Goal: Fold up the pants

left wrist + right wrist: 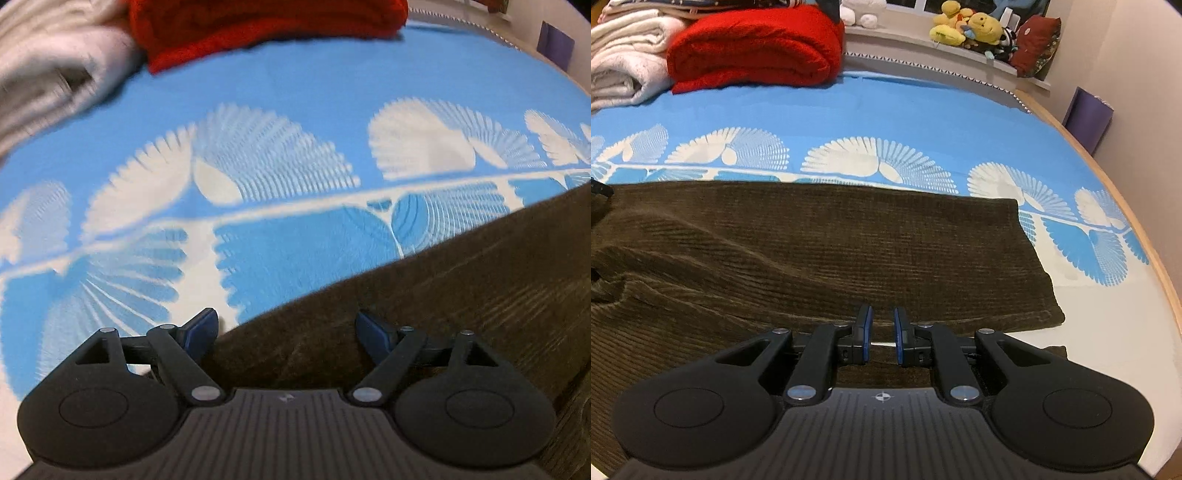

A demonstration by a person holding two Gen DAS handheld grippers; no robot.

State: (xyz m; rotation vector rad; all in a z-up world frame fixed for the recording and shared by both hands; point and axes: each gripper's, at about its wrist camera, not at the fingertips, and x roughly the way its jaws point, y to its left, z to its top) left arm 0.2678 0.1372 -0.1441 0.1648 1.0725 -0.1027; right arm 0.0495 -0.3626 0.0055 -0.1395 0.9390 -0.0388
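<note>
Dark olive-brown corduroy pants (820,251) lie flat across the blue patterned bed cover (923,110), legs running to the right, hems at the right end (1034,266). They also show in the left wrist view (424,314). My left gripper (286,332) is open wide, jaws apart, low over the pants' upper left edge. My right gripper (881,332) is nearly closed with a narrow gap between its blue pads, low over the near edge of the pant leg; nothing is clearly pinched between the pads.
A folded red blanket (757,48) and white blankets (624,59) lie at the back left. Plush toys (975,27) sit on a ledge behind the bed. A purple item (1087,118) leans at the right wall. The bed's wooden edge (1152,251) curves along the right.
</note>
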